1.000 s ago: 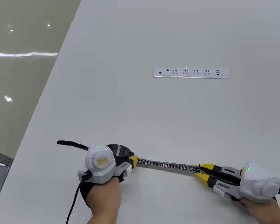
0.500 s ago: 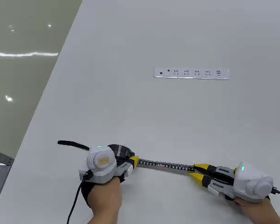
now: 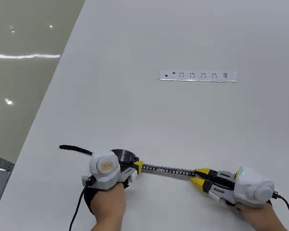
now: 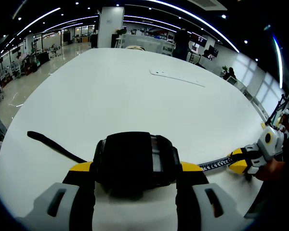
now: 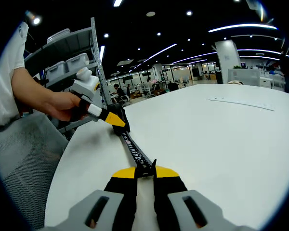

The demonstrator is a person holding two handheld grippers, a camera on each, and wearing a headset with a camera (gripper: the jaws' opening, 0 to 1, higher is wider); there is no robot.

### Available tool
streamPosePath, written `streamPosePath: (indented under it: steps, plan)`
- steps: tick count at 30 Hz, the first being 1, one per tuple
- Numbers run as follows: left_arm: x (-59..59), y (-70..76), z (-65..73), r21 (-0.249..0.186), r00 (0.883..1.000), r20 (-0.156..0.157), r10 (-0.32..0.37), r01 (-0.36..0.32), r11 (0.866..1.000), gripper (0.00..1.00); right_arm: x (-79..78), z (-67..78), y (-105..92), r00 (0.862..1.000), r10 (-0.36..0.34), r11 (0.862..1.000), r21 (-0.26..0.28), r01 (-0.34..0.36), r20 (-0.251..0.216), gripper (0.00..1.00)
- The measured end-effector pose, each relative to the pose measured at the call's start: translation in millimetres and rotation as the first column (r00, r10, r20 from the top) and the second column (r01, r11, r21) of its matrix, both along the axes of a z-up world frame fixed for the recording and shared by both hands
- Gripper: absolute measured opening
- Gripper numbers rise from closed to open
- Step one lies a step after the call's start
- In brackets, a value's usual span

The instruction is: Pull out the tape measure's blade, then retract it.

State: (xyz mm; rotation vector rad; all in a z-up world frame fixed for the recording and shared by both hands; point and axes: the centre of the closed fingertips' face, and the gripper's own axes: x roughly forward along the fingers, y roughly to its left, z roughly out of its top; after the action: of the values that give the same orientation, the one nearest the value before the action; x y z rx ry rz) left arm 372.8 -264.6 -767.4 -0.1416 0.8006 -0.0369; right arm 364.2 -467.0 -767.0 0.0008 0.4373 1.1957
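Note:
A black tape measure case sits between the yellow-tipped jaws of my left gripper, which is shut on it near the table's front edge. Its black wrist strap trails off to the left. The blade runs out to the right as a short dark strip with printed marks. My right gripper is shut on the blade's end hook. In the right gripper view the blade leads back to the left gripper in a hand.
A white power strip lies flat farther back on the white table. The table's left edge drops to a glossy floor. A cable hangs from the left gripper.
My right gripper has moved left toward the case with the blade's end in it, so the exposed blade is shorter. The left gripper and case have stayed in place.

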Motion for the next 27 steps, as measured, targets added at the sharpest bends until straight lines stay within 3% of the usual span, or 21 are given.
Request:
streamPosePath:
  steps: [27]
  plan:
    - [1.0,-0.1,-0.9,-0.006,1.0,0.004,0.0,0.0,1.0,0.66,1.4,-1.2,30.2,1.0,0.011,1.0,0.001,-0.011,-0.01,0.11]
